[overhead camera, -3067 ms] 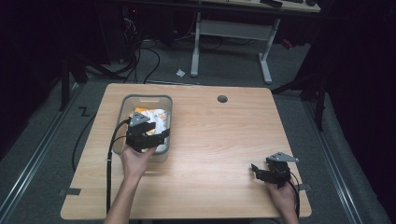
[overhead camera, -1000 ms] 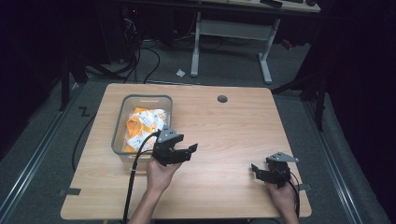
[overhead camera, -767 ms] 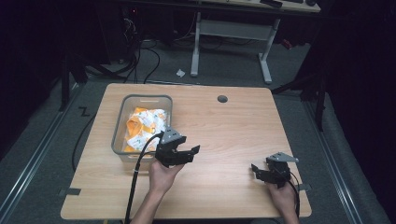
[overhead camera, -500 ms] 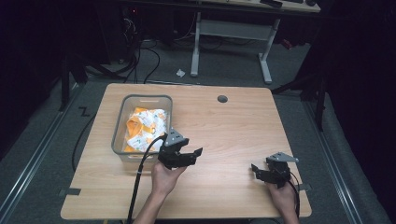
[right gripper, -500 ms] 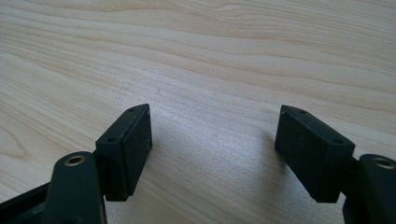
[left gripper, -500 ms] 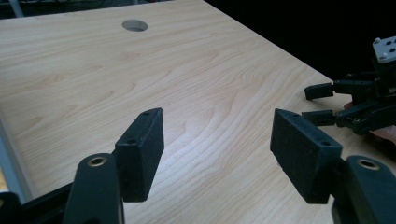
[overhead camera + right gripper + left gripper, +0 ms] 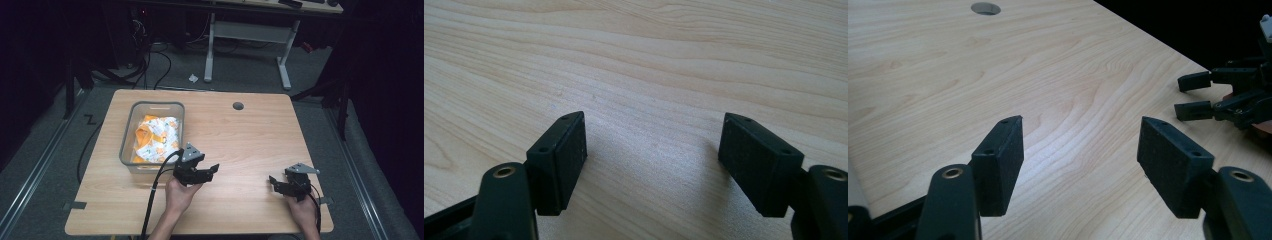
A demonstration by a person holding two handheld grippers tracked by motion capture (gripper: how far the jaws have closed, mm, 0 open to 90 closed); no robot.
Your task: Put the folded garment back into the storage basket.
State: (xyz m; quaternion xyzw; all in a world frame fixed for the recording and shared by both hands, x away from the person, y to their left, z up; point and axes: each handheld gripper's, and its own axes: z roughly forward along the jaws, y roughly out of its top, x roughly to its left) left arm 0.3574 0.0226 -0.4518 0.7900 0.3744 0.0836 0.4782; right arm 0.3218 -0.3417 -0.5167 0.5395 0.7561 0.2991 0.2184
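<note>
A pale wooden table with a flowing grain is standing on a grey floor in a dark room, with a round cable hole near its far edge. Beyond it, the white legs of another desk and loose cables are lying in shadow.

A clear plastic bin is sitting on the table's left half, its long axis running from the near side to the far side. Inside it, a crumpled orange-and-white cloth is lying bunched, with no clear direction of its own.

The left gripper is hovering just beside the bin's near right corner, pointing rightward across the table, its jaws standing apart with only bare wood between them. The right gripper is resting near the table's near right corner, pointing left toward the other, its jaws likewise spread over bare wood and gripping nothing.
</note>
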